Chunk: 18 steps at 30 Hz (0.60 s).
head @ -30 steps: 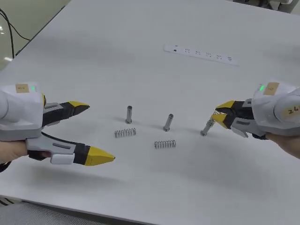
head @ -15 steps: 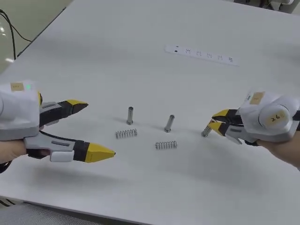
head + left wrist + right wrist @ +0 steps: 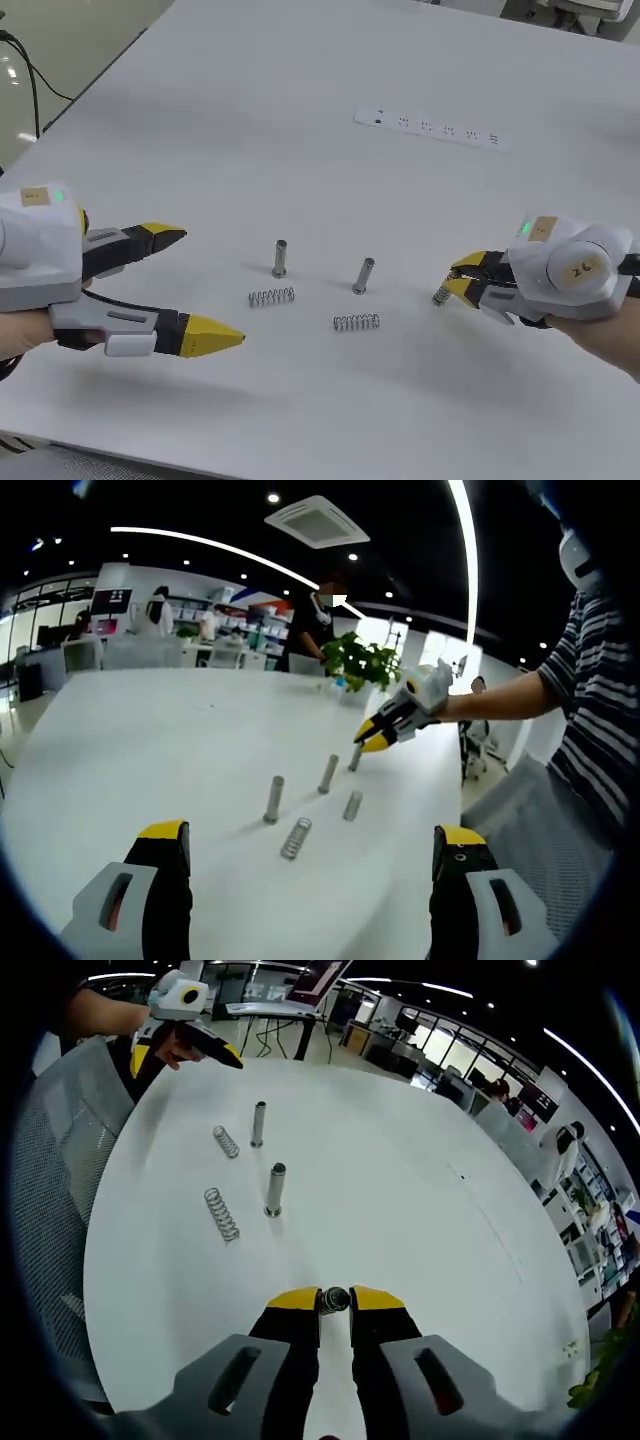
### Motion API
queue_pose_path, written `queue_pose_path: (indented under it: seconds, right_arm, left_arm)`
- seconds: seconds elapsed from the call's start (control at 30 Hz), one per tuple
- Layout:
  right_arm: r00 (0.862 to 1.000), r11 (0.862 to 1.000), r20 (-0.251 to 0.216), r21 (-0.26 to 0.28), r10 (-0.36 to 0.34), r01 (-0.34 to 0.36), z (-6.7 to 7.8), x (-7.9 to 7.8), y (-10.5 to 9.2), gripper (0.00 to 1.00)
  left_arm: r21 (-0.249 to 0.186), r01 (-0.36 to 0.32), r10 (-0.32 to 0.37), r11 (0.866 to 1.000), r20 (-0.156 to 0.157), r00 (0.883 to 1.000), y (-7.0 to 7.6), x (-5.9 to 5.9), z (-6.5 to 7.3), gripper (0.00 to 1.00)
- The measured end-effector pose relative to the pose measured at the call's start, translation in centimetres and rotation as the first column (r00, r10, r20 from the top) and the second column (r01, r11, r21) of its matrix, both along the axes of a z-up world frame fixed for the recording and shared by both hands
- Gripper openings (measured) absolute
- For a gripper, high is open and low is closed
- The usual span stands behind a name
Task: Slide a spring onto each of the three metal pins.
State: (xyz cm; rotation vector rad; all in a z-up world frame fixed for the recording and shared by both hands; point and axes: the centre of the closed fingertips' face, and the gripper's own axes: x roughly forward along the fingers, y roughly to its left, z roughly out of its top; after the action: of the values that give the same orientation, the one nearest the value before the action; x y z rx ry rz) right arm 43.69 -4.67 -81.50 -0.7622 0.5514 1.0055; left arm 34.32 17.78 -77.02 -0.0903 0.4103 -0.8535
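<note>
Three metal pins stand in a row on the white table [image 3: 300, 130]. The left pin [image 3: 280, 257] and middle pin [image 3: 364, 275] are bare, with a loose spring [image 3: 271, 297] and a second spring [image 3: 356, 321] lying just in front of them. My right gripper [image 3: 462, 278] is shut on a third spring [image 3: 334, 1300] that sits over the right pin [image 3: 441, 296], mostly hidden by the jaws. At the left my left gripper [image 3: 195, 287] is open wide and holds nothing, a hand's width from the left pin [image 3: 273, 799]. The right gripper [image 3: 385, 732] appears beyond the pins.
A white power strip [image 3: 430, 128] lies far back on the table. The near table edge [image 3: 150, 455] runs along the bottom. A green plant [image 3: 360, 660] and people stand beyond the far end. A mesh chair [image 3: 60, 1170] is beside the table.
My right gripper has rolled and sunk toward the table, taking the spring lower over the right pin. The left gripper has stayed open in place. The head camera has shifted slightly.
</note>
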Motion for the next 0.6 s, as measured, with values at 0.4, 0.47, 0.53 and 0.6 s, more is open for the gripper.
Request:
queue_pose_path:
  seconds: [0.4,0.47,0.53,0.6]
  right_arm:
    - [1.000,0.999,0.008,0.040,-0.028,0.028,0.6,-0.1,0.2,0.10]
    - [0.999,0.997,0.019,0.059,-0.049,0.048,1.0,0.1,0.1,0.10]
    - [0.998,0.995,0.010,0.080,-0.064,0.063,1.3,0.1,0.0,0.10]
    - [0.997,0.991,0.011,0.112,-0.074,0.072,1.8,0.1,0.1,0.09]
  left_arm:
    - [0.000,0.001,-0.001,1.000,0.003,1.000,0.0,-0.1,0.4,0.98]
    - [0.002,0.001,-0.001,1.000,0.004,1.000,0.0,-0.2,0.4,0.98]
    - [0.002,0.001,-0.001,1.000,0.002,1.000,0.0,-0.3,0.4,0.98]
    - [0.002,0.000,0.000,1.000,0.003,1.000,0.0,-0.3,0.4,0.98]
